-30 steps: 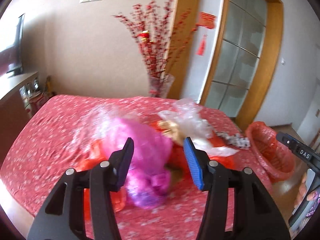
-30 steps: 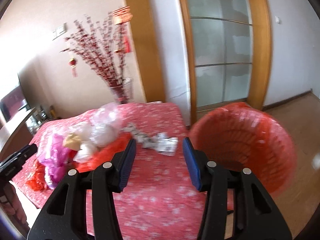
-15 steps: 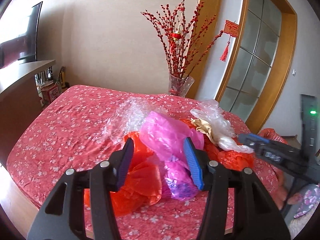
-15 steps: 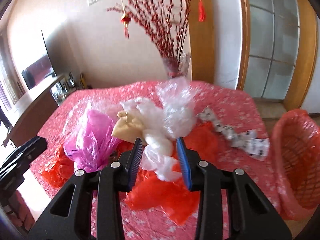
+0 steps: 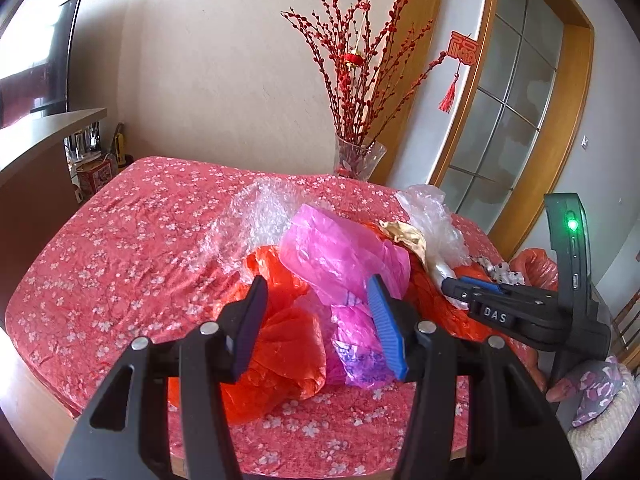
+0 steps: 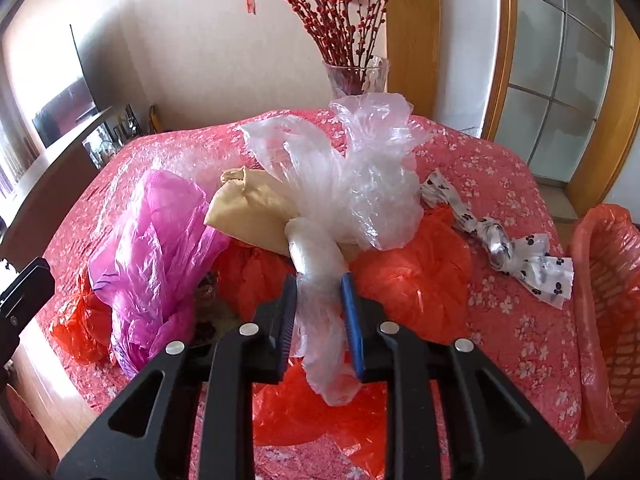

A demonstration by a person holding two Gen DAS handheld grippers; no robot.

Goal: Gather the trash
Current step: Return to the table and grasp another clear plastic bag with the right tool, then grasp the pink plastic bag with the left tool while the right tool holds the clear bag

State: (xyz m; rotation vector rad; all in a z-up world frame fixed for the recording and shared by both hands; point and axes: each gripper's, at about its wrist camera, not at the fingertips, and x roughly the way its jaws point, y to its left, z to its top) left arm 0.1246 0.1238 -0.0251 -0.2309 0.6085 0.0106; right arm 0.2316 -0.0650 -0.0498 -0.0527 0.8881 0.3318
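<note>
A heap of trash lies on the red flowered tablecloth (image 5: 132, 240): a pink plastic bag (image 5: 340, 256), orange-red bags (image 5: 276, 344), bubble wrap (image 5: 256, 216), a tan wrapper (image 6: 248, 208), a clear plastic bag (image 6: 352, 184) and a black-and-white patterned strip (image 6: 500, 240). My left gripper (image 5: 316, 316) is open and empty, its jaws on either side of the pink bag's lower part. My right gripper (image 6: 320, 312) is shut on the clear bag's twisted tail (image 6: 320, 288); it also shows in the left wrist view (image 5: 468, 292).
A red plastic basket (image 6: 604, 312) stands off the table's right edge. A glass vase (image 5: 358, 158) of red branches stands at the table's far edge. A dark cabinet (image 5: 36, 160) is at the left. A glazed wooden door (image 5: 516, 112) is behind.
My right gripper swung from the basket to the heap and closed on the clear bag's tail. My left gripper shifted a little closer over the pink bag and stayed open.
</note>
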